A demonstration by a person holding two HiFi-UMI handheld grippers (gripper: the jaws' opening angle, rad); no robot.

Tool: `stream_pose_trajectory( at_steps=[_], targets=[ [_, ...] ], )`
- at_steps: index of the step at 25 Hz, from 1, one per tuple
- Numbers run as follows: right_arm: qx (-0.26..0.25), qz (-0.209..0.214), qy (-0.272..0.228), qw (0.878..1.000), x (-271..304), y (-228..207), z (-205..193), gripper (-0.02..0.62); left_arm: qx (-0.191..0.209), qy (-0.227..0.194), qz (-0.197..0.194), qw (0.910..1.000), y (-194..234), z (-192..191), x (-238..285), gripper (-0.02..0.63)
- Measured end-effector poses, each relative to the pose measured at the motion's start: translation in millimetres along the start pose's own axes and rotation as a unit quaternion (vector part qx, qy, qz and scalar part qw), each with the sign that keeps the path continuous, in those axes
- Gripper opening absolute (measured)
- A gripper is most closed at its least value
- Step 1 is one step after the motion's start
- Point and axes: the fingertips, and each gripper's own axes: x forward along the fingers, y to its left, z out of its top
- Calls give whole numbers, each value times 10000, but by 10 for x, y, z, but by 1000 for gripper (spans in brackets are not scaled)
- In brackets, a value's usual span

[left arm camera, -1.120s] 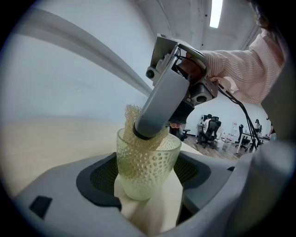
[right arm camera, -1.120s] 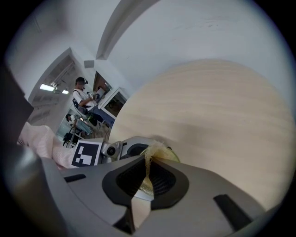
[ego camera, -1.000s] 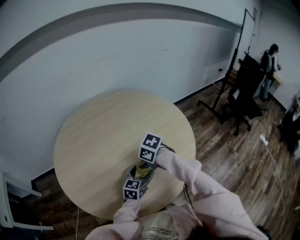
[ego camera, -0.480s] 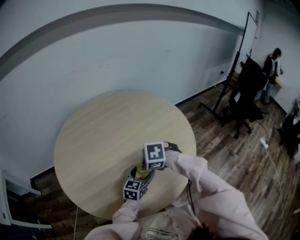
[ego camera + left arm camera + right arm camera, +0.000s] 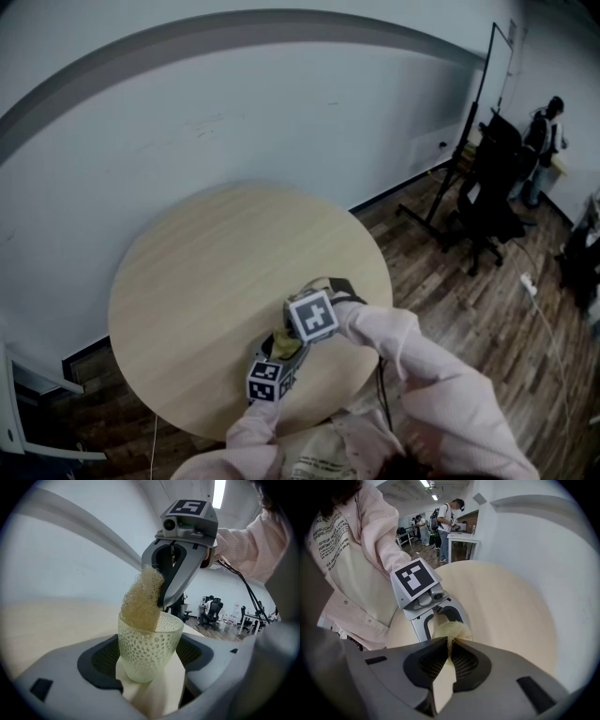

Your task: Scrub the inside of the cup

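A pale, translucent cup [image 5: 146, 644] with a honeycomb pattern stands upright between the pads of my left gripper [image 5: 150, 665], which is shut on it. My right gripper [image 5: 162, 603] points steeply down over the cup and is shut on a tan mesh sponge [image 5: 142, 599]. The sponge's lower end dips inside the cup's rim. In the right gripper view the sponge [image 5: 453, 631] is pinched between the right gripper's [image 5: 450, 649] pads, with the left gripper [image 5: 425, 603] behind it. In the head view both grippers meet near the table's front edge, right [image 5: 293, 337] above left [image 5: 279, 361].
The round light-wood table [image 5: 216, 272] stands by a white wall. A black office chair [image 5: 492, 202] and a stand [image 5: 459, 150] are on the wooden floor at the right, with a person [image 5: 544, 141] beyond. People [image 5: 450, 522] stand at a white desk.
The right gripper has rolled about its own axis above the cup, its marker cube turning and shifting slightly toward me. The left gripper and cup have stayed still.
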Motion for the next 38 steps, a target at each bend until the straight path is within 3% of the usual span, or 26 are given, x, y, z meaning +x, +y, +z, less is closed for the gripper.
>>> stream_pose_trajectory(
  at_steps=[10,17,27,34,38],
  targets=[
    [-823,-25,912,9924,107,90,-216,29,159,74,-14,9998,-36,-8,-12,368],
    [-654,21,1109,9917,149,103,-277,29,138,109,-33,9998,-39,-38,-16,367],
    [401,285,832,9953,253,143,-184,28,196,84,32,9998,-24,-29,-13,367],
    [1182,579,849,9877,226,210,-222,28,144,65,35,9999,-44,-8,-13,367],
    [1568,445,710,9841,310,70,-259,28,156,35,36,9999,-59,7,-11,367]
  ],
)
